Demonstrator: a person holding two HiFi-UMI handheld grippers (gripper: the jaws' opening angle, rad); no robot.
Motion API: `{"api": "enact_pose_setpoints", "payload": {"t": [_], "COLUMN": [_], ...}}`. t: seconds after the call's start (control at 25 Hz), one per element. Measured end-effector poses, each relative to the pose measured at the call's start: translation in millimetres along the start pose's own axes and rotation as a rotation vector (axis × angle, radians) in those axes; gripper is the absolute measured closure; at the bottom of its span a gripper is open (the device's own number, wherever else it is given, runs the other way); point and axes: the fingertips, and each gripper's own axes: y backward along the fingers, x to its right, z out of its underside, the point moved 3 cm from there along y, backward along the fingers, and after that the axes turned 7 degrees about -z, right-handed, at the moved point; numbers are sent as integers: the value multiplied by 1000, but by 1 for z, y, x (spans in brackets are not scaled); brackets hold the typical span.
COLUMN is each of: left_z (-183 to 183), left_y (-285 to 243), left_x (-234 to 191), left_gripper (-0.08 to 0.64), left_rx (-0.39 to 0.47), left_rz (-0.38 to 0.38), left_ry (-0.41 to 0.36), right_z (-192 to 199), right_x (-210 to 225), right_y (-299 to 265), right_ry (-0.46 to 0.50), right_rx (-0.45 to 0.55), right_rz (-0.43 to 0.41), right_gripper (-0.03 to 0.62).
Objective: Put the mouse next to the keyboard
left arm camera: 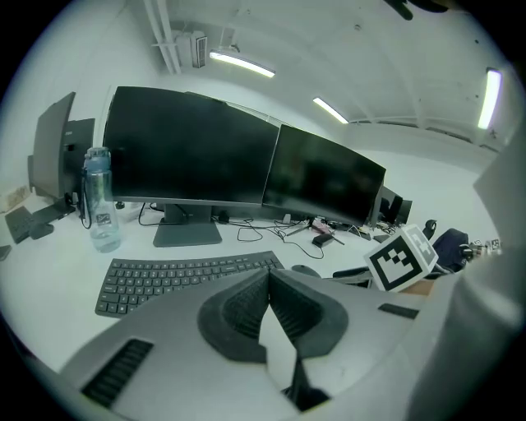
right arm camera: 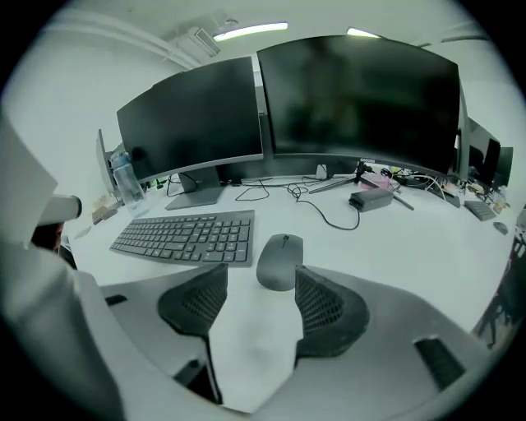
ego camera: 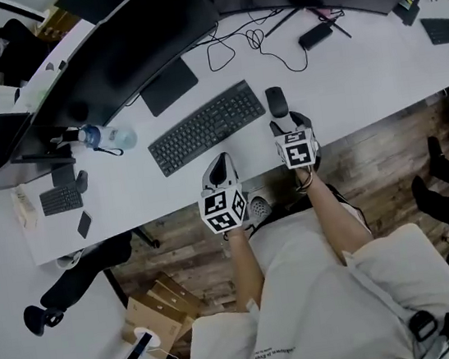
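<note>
White, smooth desk (ego camera: 375, 70) bears a flat dark keyboard (ego camera: 207, 125); the rounded grey mouse (right arm camera: 279, 261) lies just beside its right end. The right gripper (right arm camera: 261, 284) gapes wide and empty, and the left gripper (left arm camera: 269, 284) is pinched together.

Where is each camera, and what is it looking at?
Head view: on the person's head, looking down at the desk; arms, left gripper, right gripper show.
Left gripper view: rides the left gripper, facing the monitors past its shut jaws.
Right gripper view: rides the right gripper, facing the mouse beyond its open jaws.
Shared: all show the keyboard.
</note>
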Motion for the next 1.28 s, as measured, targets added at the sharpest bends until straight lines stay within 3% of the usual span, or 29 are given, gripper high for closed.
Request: {"api": "enact_pose_setpoints", "payload": {"t": [0.64,1.28], "left_z": [6,2], "left_y": [62,97], "left_x": [-41,-65], "left_gripper": [538,538], "left_rx": [62,112], "left_rz": [52,131], "left_ry": [-24,-77], "right_z": [-1,-1], "right_x": [-88,-135], "right_y": [60,106], "right_ry": [110,78], "right_rx": [97,188], "right_rz": [-21,-46], "right_gripper": [324,331]}}
